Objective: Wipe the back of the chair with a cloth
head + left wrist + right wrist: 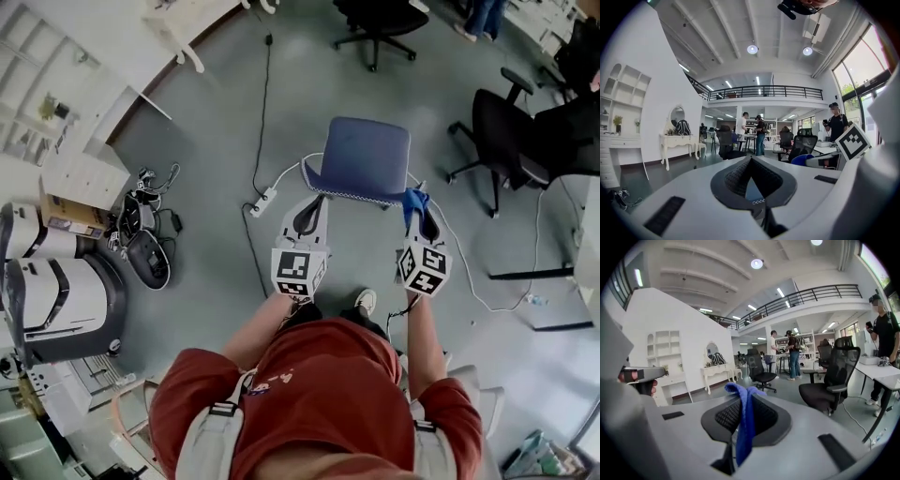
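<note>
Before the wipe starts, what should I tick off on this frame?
1. Cloth gripped by right gripper: ok.
2. Left gripper steadying chair: ok, its blue edge sits between the fingers.
3. Cloth touching the chair back: cannot tell.
4. Floor round the chair free of cables: not ok, a white cable runs beside it.
5. People well away: ok.

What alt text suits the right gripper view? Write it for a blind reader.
The right gripper is shut on a blue cloth that hangs down between its jaws. Beyond is a large hall with black office chairs, a white dressing table and people standing in the distance.
</note>
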`<state>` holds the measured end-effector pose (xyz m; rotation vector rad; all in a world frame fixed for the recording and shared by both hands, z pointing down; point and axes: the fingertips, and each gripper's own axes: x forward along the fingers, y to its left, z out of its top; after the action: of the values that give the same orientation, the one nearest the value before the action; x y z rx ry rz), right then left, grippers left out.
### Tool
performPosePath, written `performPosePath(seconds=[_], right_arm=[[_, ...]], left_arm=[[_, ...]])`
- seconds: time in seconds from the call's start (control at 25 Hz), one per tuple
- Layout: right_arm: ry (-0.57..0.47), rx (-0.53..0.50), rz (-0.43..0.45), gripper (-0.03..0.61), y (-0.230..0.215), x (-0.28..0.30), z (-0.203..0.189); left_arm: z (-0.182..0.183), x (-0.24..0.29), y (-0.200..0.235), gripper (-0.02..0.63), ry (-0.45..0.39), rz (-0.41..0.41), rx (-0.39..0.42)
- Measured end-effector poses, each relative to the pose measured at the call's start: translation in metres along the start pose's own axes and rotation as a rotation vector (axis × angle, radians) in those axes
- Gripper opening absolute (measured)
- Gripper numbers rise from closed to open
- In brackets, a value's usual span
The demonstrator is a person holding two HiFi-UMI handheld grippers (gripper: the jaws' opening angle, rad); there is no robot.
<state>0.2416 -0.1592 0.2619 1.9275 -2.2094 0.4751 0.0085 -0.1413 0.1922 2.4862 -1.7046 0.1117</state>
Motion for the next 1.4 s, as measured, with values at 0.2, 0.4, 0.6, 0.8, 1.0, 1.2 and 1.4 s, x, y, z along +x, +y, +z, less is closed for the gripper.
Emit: performPosePath(seconds=[0.2,0.4,0.6,0.8,1.0,1.2,1.4], right_arm=[[-0.196,-0.067,0.016,0.048,0.027,-0.037,0.098],[-0.401,-0.14,0.051,0.048,0.062,-0.072,0.193],[-0.519,-0.167,0.106,0.048,0.082,-0.118,0.268],[-0.571,-0.243,0.043,0.048,0.089,-0.131,0.285],[-0.535,-0.229,0.043,0.048,0.093,-0.123,0.276],[-0.527,-0.215,0.05,0.048,0.088,-0.12,0.271],[-0.526,-0.239,0.043,0.048,0.089,-0.12,0.268]], left_arm=[[0.079,-0.019,0.018,0.012,-0.097,0.015,0.019],[0.152,-0.035,0.026,0.014,-0.201,0.005,0.065],[0.221,-0.066,0.024,0.014,-0.312,-0.01,0.175],[0.234,-0.075,0.038,0.014,-0.292,0.031,0.201],[0.241,-0.073,0.044,0.014,-0.378,0.02,0.164],[0.232,-0.07,0.04,0.014,-0.335,0.038,0.208],[0.232,-0.068,0.037,0.012,-0.344,0.035,0.186]])
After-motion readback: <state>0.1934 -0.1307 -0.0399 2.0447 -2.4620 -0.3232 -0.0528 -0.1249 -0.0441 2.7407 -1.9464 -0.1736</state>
